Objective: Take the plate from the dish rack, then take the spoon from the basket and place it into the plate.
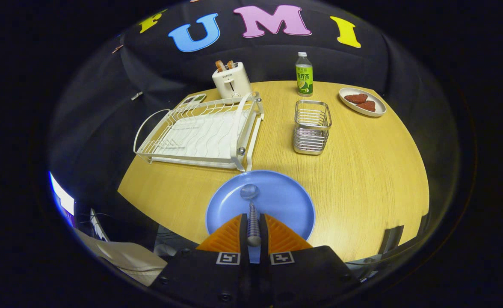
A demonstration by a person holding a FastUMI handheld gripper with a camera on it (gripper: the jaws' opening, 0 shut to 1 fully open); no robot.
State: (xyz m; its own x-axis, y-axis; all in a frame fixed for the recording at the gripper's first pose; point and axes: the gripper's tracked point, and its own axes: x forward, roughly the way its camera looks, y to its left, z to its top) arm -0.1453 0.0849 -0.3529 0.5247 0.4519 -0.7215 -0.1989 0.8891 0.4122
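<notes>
Jaws point(253, 222) grip spoon point(251, 209), bowl pointing ahead over plate point(290, 201).

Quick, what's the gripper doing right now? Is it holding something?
Gripper: closed on the spoon handle, bowl over the blue plate.

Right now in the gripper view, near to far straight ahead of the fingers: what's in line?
gripper shut on spoon → blue plate → dish rack → toaster

Toaster point(231, 80), bottle point(304, 74), oval dish of red pieces point(362, 102) on table point(371, 171).
</notes>
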